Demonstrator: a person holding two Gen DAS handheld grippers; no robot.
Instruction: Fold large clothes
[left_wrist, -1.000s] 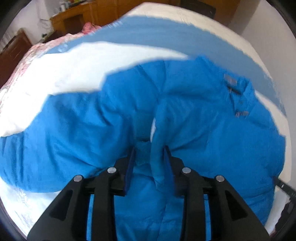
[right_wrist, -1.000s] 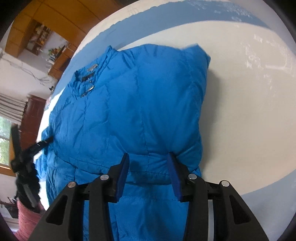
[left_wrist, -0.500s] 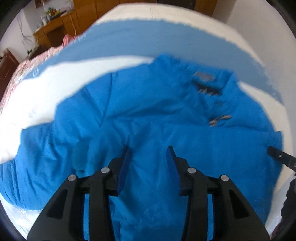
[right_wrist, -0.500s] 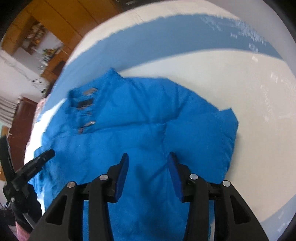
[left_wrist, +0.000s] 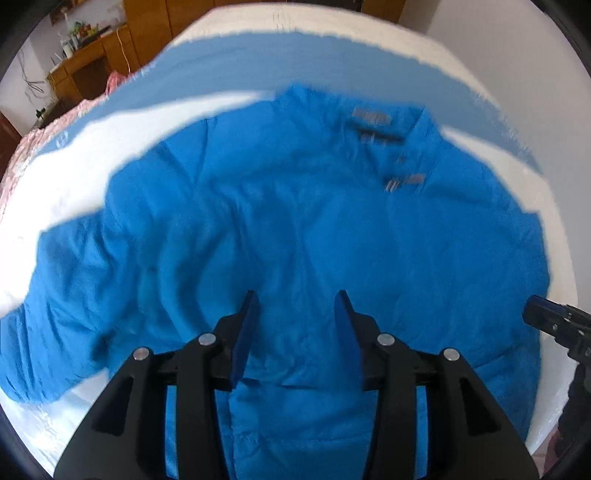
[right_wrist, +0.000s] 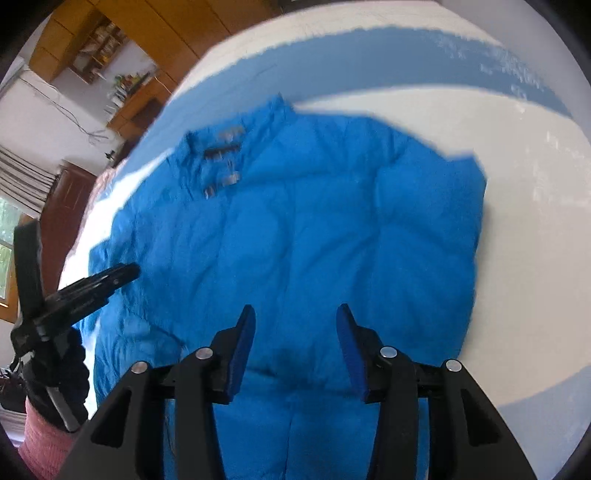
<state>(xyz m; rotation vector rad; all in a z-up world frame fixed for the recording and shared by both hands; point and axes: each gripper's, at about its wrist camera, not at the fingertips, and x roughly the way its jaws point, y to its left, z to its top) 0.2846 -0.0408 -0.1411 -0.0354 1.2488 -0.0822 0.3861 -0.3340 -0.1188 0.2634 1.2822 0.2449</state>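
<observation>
**Both claws let go, jacket spread on bed**

Blue padded jacket (left_wrist: 295, 229) lying flat on the white bed (left_wrist: 74, 177), filling the middle of both views. Collar with label toward upper centre of left view, upper left of right view. One sleeve trailing to lower left of left view; other side ending at a squared edge at right of right view.

Left claw (left_wrist: 297, 328) open, jaws wide apart, nothing between them, hovering above lower middle of jacket. Right claw (right_wrist: 295, 339) likewise open and empty, above the hem area. Each claw visible at the edge of the other's view: right one at lower right of left view, left one at lower left of right view.

Change from a second ago: left claw then pinched a bunched ridge of fabric, right claw sat low against the hem. Half a second ago both already released and lifted. Now pulled back further, more of the jacket in frame, the bunch gone and the front lying smoother. Frames blurred, so claws likely on the move.

Meaning for task: spreading stage apparently finished, no fold made yet. Probable next step: grasp a sleeve or side and bring it across the body. Puffy fill likely to spring back.
</observation>
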